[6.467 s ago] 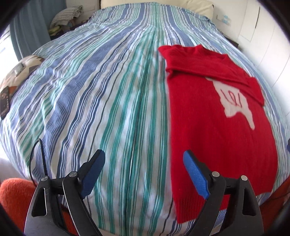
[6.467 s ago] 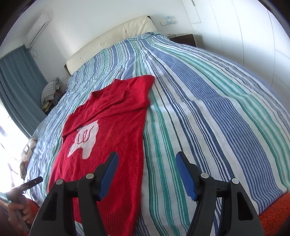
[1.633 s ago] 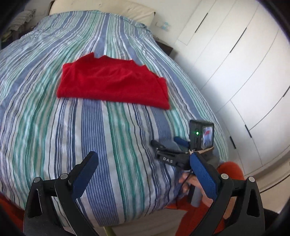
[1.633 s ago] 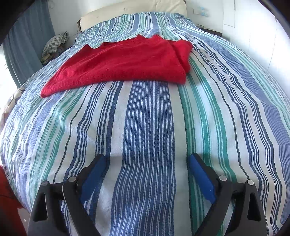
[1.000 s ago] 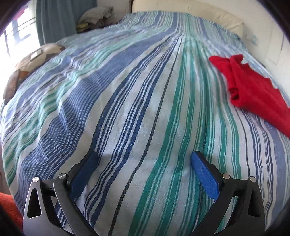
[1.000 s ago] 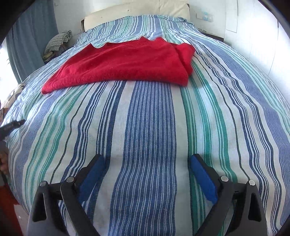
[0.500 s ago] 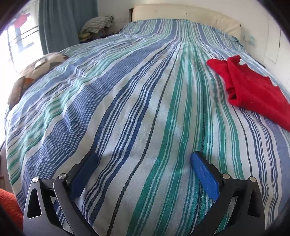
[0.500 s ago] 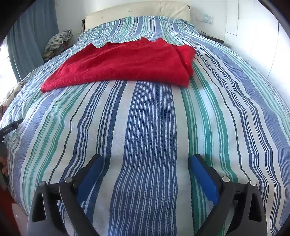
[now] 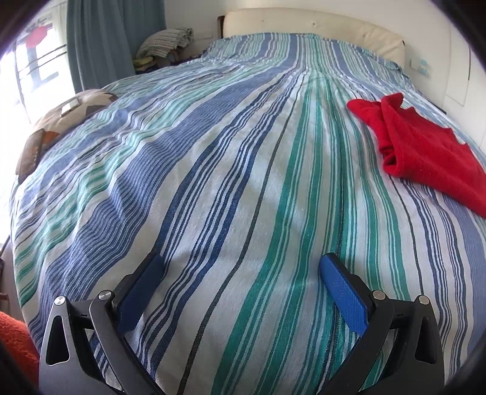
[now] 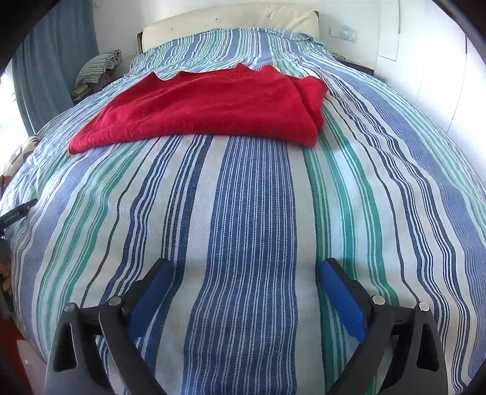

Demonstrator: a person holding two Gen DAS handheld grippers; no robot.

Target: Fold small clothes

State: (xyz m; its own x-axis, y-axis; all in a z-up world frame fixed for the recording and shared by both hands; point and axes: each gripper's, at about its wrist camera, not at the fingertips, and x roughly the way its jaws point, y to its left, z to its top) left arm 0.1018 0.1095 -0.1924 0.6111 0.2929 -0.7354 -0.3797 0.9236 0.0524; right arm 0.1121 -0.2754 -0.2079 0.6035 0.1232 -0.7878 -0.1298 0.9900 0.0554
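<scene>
A red knitted sweater (image 10: 209, 109) lies folded into a flat rectangle on the striped bedspread (image 10: 252, 212), well ahead of my right gripper (image 10: 246, 270). That gripper is open, its blue pads apart over bare cover near the bed's foot. In the left wrist view the same sweater (image 9: 422, 149) sits at the far right, its folded end bunched. My left gripper (image 9: 240, 264) is open too, low over the stripes, with nothing between its fingers.
A patterned cushion (image 9: 60, 121) with a phone on it rests at the bed's left edge. A cream headboard (image 10: 231, 21), a teal curtain (image 9: 112, 39) and a heap of cloth (image 9: 165, 41) stand beyond. White wardrobe doors (image 10: 440, 76) line the right side.
The sweater went from spread out with its white motif showing to folded. Over the last second both grippers have stayed open; the left view tilted slightly, and the right crept a little nearer the sweater.
</scene>
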